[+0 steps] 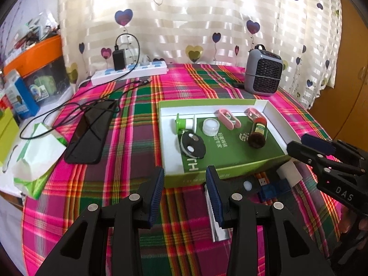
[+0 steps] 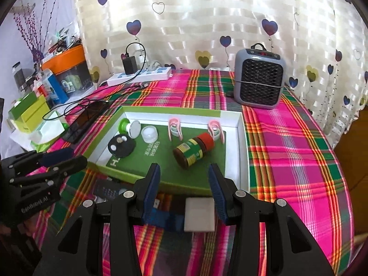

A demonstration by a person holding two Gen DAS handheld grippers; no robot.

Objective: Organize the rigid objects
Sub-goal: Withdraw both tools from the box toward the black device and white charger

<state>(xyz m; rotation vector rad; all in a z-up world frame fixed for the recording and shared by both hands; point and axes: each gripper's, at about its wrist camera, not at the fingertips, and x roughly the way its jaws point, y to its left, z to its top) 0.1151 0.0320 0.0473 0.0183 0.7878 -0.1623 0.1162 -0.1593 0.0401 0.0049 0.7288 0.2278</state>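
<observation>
From the left wrist camera I see my left claw [image 1: 185,191] low over the surface [image 1: 128,138], which wears a bright pink and green checked cloth. Its two blue pads stand apart with nothing between them, so it is released. Just past it lies the green box [image 1: 220,174], a flat open tray with white inner walls. Inside I can see a brown bottle [image 1: 257,133] lying on its side with a green and yellow label, a white cap [image 1: 210,126], two pink clips [image 1: 228,118], a black round thing [image 1: 192,146] with two white dots, and a little green and white tube [image 1: 184,123]. In front of the box, on the cloth, lie a white block [image 1: 289,172], a small blue stick [image 1: 273,189] and a shiny silver strip [image 1: 217,225] (this one touches my claw's right pad). My right claw [image 1: 306,148] pokes in from the right edge, near the box's corner.

From the right wrist camera my right claw [image 2: 184,189] hangs over the near wall of the green box [image 2: 243,149]. Its pads are apart and grip nothing, so it is released too. The brown bottle [image 2: 193,149] has a red lid and lies tilted near the middle of the box. The white block [image 2: 199,214] sits on the cloth below the pads, with the blue stick [image 2: 165,218] beside it. My left claw [image 2: 61,158] shows at the left edge. A grey fan heater [image 2: 260,78] stands at the back.
</observation>
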